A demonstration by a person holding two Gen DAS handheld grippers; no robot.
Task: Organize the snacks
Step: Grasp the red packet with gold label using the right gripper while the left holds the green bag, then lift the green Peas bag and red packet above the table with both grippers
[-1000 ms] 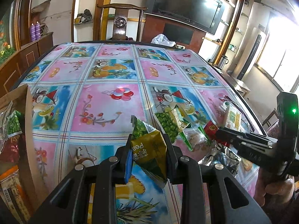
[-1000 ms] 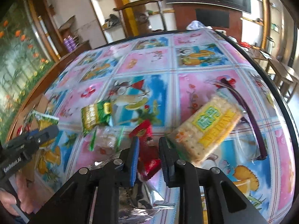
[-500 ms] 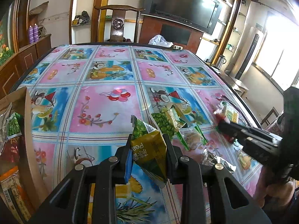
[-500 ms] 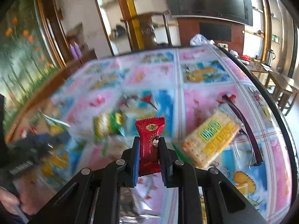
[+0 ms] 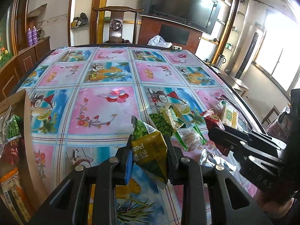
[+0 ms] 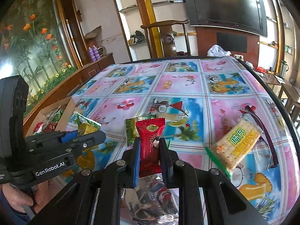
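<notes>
Carrying two catches at once: the right gripper (image 6: 149, 155) has its jaws clamped narrow on a glossy red foil candy wrapper (image 6: 150, 142), held upright and clear of the flowered plastic tablecloth (image 5: 105, 112). The left gripper (image 5: 148, 159) is pinched on a crinkly green-and-gold pea snack packet (image 5: 150, 150), which hangs between the pads with its lower corner drooping.

Both loads look bound for the brown cardboard box (image 5: 26, 135) at the table's left edge, where other packets already lie. That is my read, not a certainty.

To do this well, keep both grips firm: thin foil slides easily, and the red wrapper is caught only across its middle. Bring the left packet over the box wall first, since it sits nearer, and let go only once it is above the opening. The right one should pass high enough to miss the left tool.

On the cloth wait a clear-wrapped cracker pack with yellow label (image 6: 236, 146), a green pea packet (image 5: 165, 121), a small clear sweet bag (image 5: 190, 136) and a crumpled silver foil pouch (image 6: 151, 198) just beneath the right fingers.
</notes>
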